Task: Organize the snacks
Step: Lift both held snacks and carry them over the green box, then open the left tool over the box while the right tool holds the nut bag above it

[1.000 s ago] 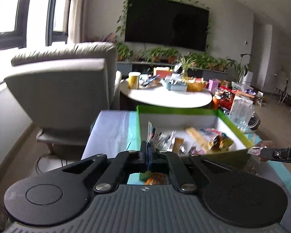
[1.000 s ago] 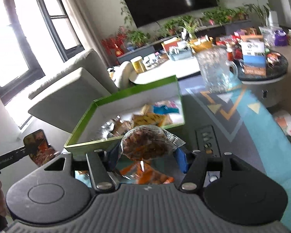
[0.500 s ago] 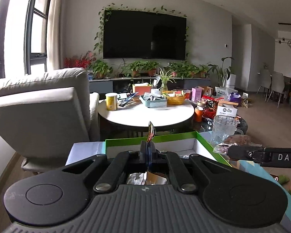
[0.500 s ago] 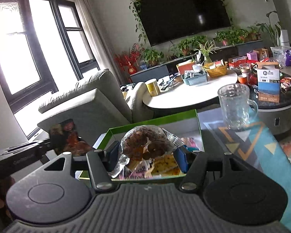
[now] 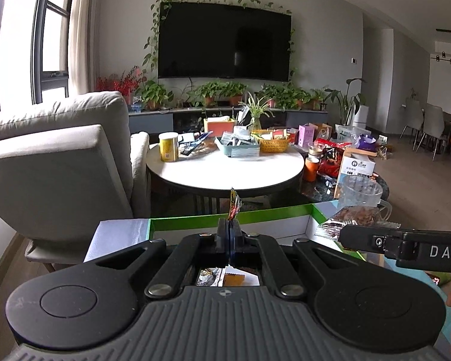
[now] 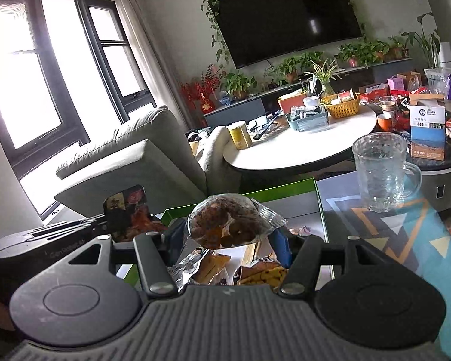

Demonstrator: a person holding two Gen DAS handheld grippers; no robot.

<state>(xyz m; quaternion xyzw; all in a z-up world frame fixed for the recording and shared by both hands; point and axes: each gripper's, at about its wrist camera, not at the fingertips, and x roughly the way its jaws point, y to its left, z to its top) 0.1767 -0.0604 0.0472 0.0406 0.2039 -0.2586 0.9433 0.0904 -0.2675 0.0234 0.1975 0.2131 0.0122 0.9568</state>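
My left gripper (image 5: 229, 231) is shut on a thin flat snack packet (image 5: 234, 208), seen edge-on in the left wrist view and from the side as a dark red-and-orange packet (image 6: 129, 213) in the right wrist view. My right gripper (image 6: 227, 236) is shut on a clear round bag of brown snacks (image 6: 225, 222), also seen as the clear bag (image 5: 350, 215) at the right of the left wrist view. Both packets hang above the green-rimmed white box (image 5: 270, 210), whose near wall (image 6: 285, 188) shows too. Several loose snack packets (image 6: 255, 270) lie inside it.
A glass mug (image 6: 381, 174) stands on the patterned table right of the box. Behind are a round white table (image 5: 225, 168) with a yellow can (image 5: 168, 147), a basket and a tray, a low dark table piled with packages (image 6: 427, 129), and a grey armchair (image 5: 57, 156) at left.
Both grippers have risen and drawn back from the box with their packets; the box has dropped low in both views and the room beyond now fills them. Both grips are unchanged.
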